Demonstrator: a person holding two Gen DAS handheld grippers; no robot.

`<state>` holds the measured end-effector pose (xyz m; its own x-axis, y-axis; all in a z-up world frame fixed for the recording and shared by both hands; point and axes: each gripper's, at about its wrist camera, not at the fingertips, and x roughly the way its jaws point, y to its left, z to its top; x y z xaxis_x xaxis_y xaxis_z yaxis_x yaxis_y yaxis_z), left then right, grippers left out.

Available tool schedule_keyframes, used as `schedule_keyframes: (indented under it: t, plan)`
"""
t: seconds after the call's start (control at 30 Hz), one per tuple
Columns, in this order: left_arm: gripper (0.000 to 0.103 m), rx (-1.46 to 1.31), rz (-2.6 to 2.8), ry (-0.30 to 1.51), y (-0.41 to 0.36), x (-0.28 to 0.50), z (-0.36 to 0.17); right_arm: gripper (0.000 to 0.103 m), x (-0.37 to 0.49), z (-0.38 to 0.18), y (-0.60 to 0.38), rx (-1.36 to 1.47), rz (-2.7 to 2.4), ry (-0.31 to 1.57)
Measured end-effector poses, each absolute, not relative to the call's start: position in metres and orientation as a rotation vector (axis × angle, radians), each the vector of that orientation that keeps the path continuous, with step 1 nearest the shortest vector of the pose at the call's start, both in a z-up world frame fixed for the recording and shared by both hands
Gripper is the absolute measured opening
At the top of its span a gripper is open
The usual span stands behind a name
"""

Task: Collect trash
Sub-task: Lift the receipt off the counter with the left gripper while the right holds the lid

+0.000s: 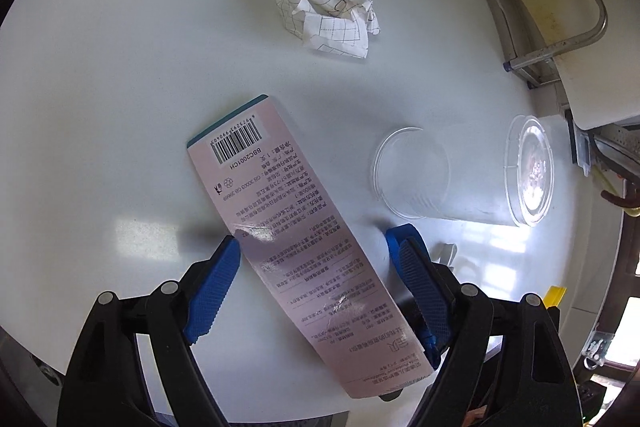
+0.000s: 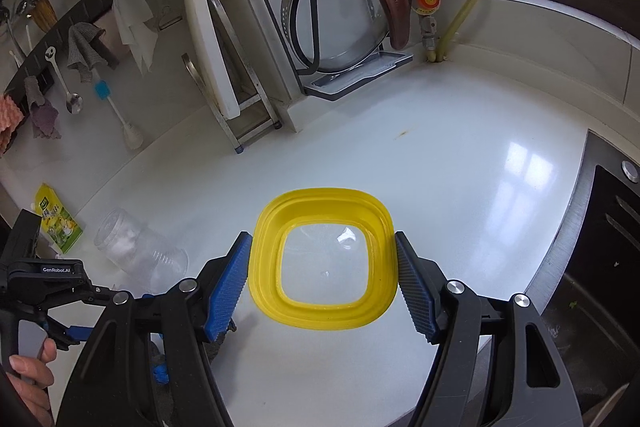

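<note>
In the left wrist view a long pink printed package [image 1: 288, 231] with a barcode lies flat on the white counter [image 1: 120, 87], running between the jaws of my left gripper [image 1: 316, 247], which stands open around it; contact with the pads cannot be told. A crumpled grid-printed paper [image 1: 332, 11] lies farther ahead. A clear plastic cup [image 1: 456, 179] lies on its side to the right; it also shows in the right wrist view [image 2: 140, 251]. In the right wrist view my right gripper [image 2: 323, 259] brackets a yellow-rimmed bin [image 2: 324, 263], its pads against both sides.
A green-yellow sachet [image 2: 56, 219] lies at the counter's left. A dish rack [image 2: 344, 27] with pot lids and a cutting board [image 2: 212, 39] stand at the back. A dark stove [image 2: 600, 247] borders the right edge. Utensils and cloths [image 2: 84, 55] hang on the left wall.
</note>
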<state>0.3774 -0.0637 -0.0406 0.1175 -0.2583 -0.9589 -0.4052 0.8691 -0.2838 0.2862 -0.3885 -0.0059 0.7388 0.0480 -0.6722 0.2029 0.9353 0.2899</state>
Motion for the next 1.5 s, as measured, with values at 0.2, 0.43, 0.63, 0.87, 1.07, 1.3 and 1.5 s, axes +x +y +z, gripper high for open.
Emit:
schedule_keyframes:
  t: [0.2,0.43,0.63,0.87,1.07,1.3,1.5]
  plan:
    - [0.080,-0.594,0.191,1.514,-0.061,0.379,-0.046,0.067,0.284,-0.003,-0.390,0.373,-0.079,0.727]
    - [0.087,-0.593,0.234,1.524,-0.064,0.384,-0.054,0.067,0.283,-0.002,-0.390,0.376,-0.077,0.724]
    - [0.088,-0.509,0.241,1.516,-0.076,0.387,-0.053,0.067,0.282,0.000,-0.390,0.380,-0.078,0.717]
    - [0.075,-0.360,0.277,1.474,-0.102,0.387,-0.053,0.067,0.283,0.000,-0.389,0.386,-0.077,0.718]
    - [0.057,-0.359,0.163,1.419,-0.106,0.379,-0.043,0.067,0.284,-0.001,-0.389,0.385,-0.074,0.720]
    - [0.055,-0.313,0.082,1.351,-0.102,0.365,-0.023,0.067,0.285,-0.002,-0.385,0.369,-0.072,0.726]
    - [0.050,-0.259,0.061,1.270,-0.084,0.368,-0.002,0.067,0.288,-0.003,-0.373,0.318,-0.072,0.730]
